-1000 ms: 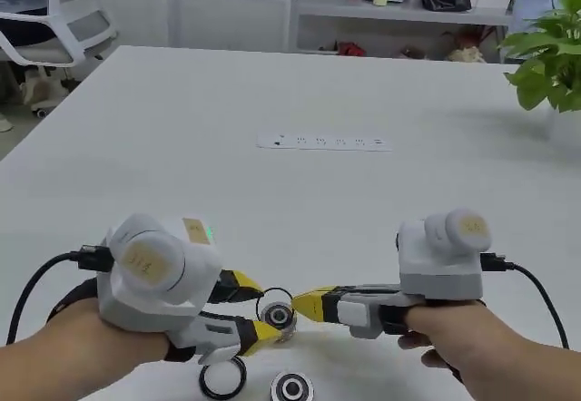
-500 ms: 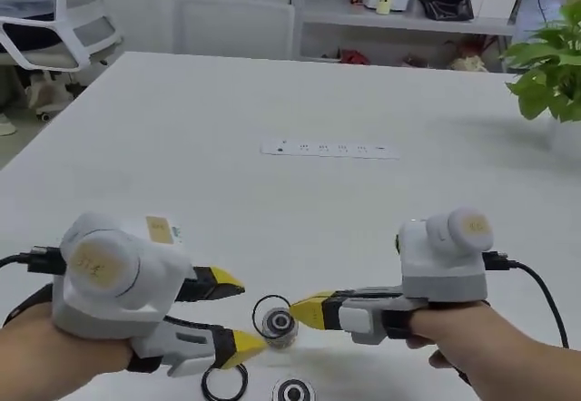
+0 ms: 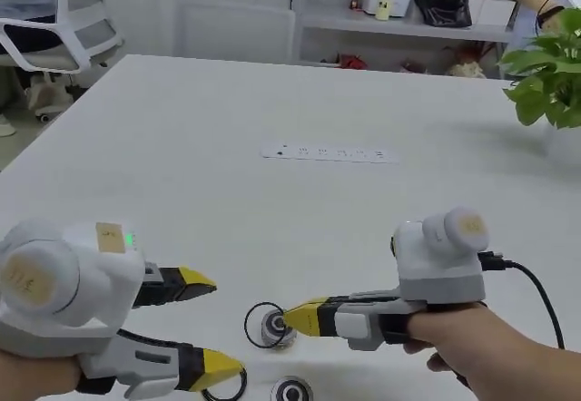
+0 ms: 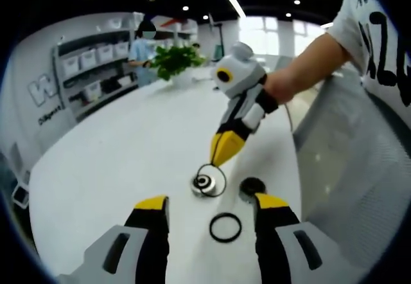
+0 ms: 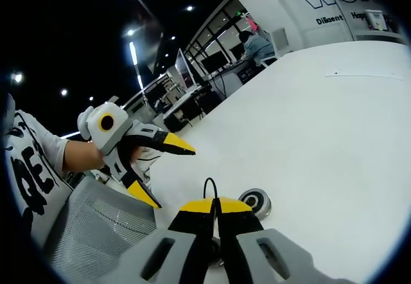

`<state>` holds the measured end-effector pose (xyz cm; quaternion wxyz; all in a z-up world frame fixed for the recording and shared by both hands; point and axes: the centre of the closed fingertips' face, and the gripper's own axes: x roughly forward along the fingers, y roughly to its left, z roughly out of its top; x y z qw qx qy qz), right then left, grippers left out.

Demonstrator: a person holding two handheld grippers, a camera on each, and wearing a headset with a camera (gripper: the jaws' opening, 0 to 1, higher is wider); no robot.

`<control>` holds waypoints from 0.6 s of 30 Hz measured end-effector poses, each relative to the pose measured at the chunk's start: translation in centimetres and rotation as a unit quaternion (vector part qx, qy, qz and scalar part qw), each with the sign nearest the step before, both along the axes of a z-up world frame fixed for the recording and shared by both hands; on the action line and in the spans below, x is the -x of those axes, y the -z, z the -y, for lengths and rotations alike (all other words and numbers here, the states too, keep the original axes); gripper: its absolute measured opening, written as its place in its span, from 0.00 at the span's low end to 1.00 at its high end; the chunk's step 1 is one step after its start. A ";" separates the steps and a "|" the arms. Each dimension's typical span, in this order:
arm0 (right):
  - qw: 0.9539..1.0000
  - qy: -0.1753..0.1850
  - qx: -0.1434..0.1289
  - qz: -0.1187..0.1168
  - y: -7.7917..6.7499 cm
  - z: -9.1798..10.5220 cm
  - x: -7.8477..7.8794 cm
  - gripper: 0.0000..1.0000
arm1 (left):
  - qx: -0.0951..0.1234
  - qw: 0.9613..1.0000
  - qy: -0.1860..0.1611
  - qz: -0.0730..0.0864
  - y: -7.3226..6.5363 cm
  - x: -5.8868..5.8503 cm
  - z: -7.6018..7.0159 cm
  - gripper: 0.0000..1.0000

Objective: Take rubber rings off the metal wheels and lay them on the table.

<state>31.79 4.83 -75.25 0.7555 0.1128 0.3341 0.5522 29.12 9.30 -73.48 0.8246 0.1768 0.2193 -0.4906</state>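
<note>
Head view: you are looking down at a white table [image 3: 272, 102] with a gripper in each hand, low in front of you.
Landmark: a metal wheel [image 3: 275, 327] lies flat on the table, between the two grippers.
Rubber ring: a thin black rubber ring [image 3: 247, 325] loops loosely around the metal wheel and bulges out on the side toward your left gripper. Whether it has come fully off the wheel cannot be told.
Right gripper: your right gripper [image 3: 295, 317] reaches in level from the right of the wheel. Its yellow-tipped jaws are pressed together, pinching the edge of the rubber ring just beside the wheel.
Left gripper: your left gripper [image 3: 207, 324] is to the left of the wheel and apart from it, with its jaws spread wide and holding nothing.
Loose ring: a loose ring [image 4: 225, 227] lies flat on the table, nearer you than the wheel. In the head view the left gripper's nearer jaw partly hides it.
Second wheel: a second wheel [image 3: 292, 389] lies near the first, on the side closer to you.
Power strip: a white power strip [image 3: 329, 153] lies well beyond the wheel.
</note>
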 end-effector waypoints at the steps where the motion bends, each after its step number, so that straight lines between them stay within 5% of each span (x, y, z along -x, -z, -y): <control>1: 1.000 -0.002 0.000 -0.001 0.0 -0.1 0.1 0.00 | 0.001 1.000 -0.001 -0.001 0.0 0.0 0.0 0.54; 18: 0.999 -0.031 0.004 -0.032 1.0 -2.3 1.9 0.00 | 0.012 0.999 -0.036 -0.005 0.1 1.0 -2.5 0.61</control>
